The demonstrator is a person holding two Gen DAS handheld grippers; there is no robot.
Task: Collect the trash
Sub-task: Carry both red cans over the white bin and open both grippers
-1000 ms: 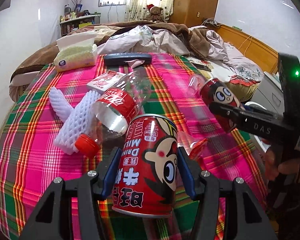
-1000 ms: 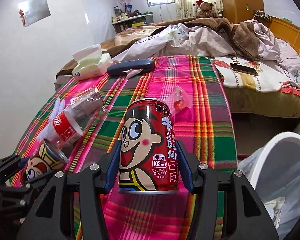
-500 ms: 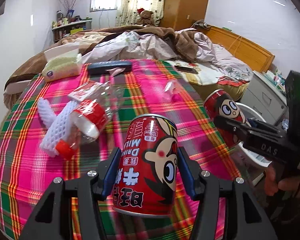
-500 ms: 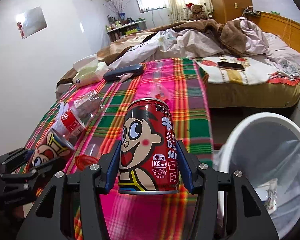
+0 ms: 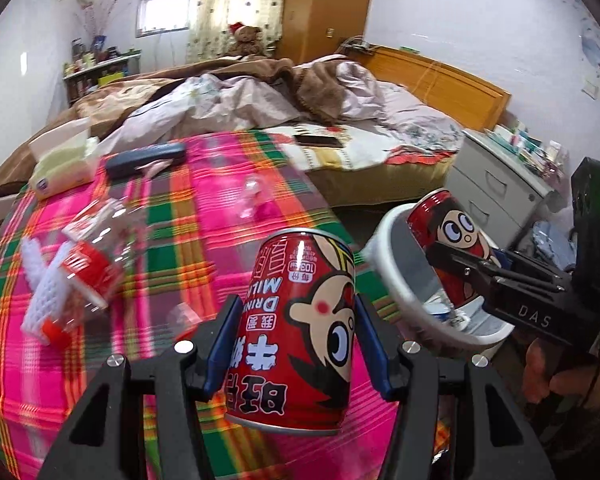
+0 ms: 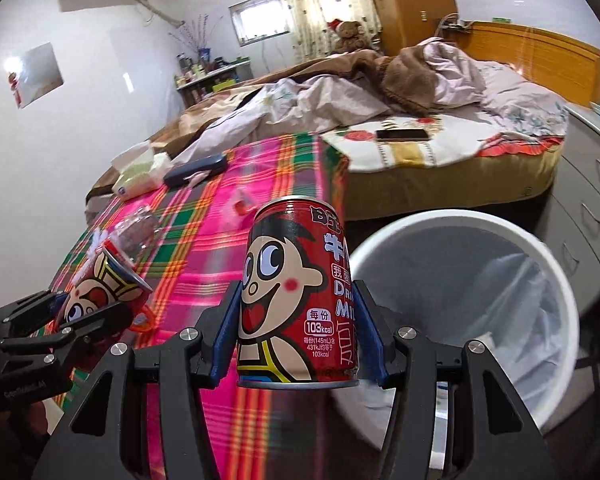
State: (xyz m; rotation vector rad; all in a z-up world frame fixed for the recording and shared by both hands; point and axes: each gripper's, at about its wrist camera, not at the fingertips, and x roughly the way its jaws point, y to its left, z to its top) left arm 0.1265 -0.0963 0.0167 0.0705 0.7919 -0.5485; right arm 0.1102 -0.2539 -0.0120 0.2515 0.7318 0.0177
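Observation:
My left gripper (image 5: pixel 296 344) is shut on a red milk can (image 5: pixel 300 332), held upside down above the plaid table's right part. My right gripper (image 6: pixel 298 336) is shut on a second red milk can (image 6: pixel 300 296), held upright at the rim of the white bin (image 6: pixel 556 280). In the left wrist view that second can (image 5: pixel 444 240) hangs over the bin (image 5: pixel 392 276). In the right wrist view the left gripper's can (image 6: pixel 96 296) shows at lower left. An empty cola bottle (image 5: pixel 88 264), white foam netting (image 5: pixel 44 296) and a clear wrapper (image 5: pixel 252 200) lie on the table.
The plaid tablecloth (image 5: pixel 204 184) also holds a tissue pack (image 5: pixel 60 164) and a dark case (image 5: pixel 146 160) at the far end. An unmade bed (image 5: pixel 300 100) lies behind, a phone (image 6: pixel 400 134) on it. A grey drawer unit (image 5: pixel 496 188) stands right of the bin.
Both grippers have moved right with their cans, off the table's middle toward the bin. The right gripper's can now sits at the bin's rim, and the bin fills more of the view.

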